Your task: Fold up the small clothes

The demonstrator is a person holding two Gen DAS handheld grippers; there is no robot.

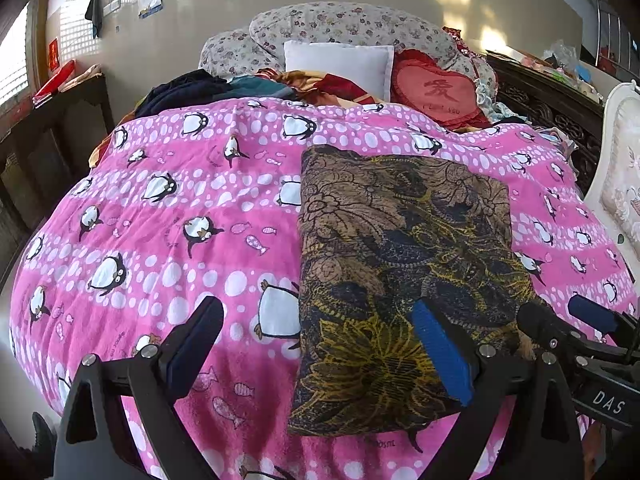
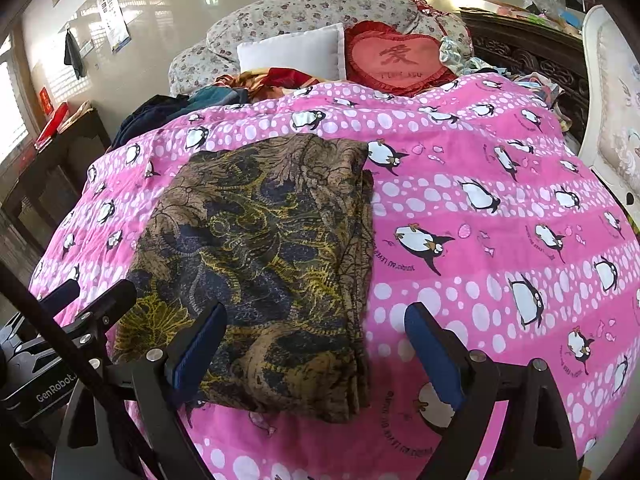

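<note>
A brown, navy and yellow patterned garment (image 1: 404,264) lies folded into a rectangle on the pink penguin blanket (image 1: 180,208); it also shows in the right wrist view (image 2: 272,248). My left gripper (image 1: 316,344) is open and empty, hovering over the garment's near left edge. My right gripper (image 2: 316,348) is open and empty over the garment's near right edge, on the blanket (image 2: 480,220). The right gripper's fingers (image 1: 592,314) show at the right of the left wrist view. The left gripper's fingers (image 2: 108,300) show at the left of the right wrist view.
At the bed's far end lie a white pillow (image 1: 340,66), a red heart cushion (image 1: 440,90), a floral quilt (image 1: 340,24) and a pile of dark clothes (image 1: 188,90). A dark side table (image 1: 52,128) stands left. A carved wooden headboard (image 1: 552,104) and a white chair (image 1: 620,184) stand right.
</note>
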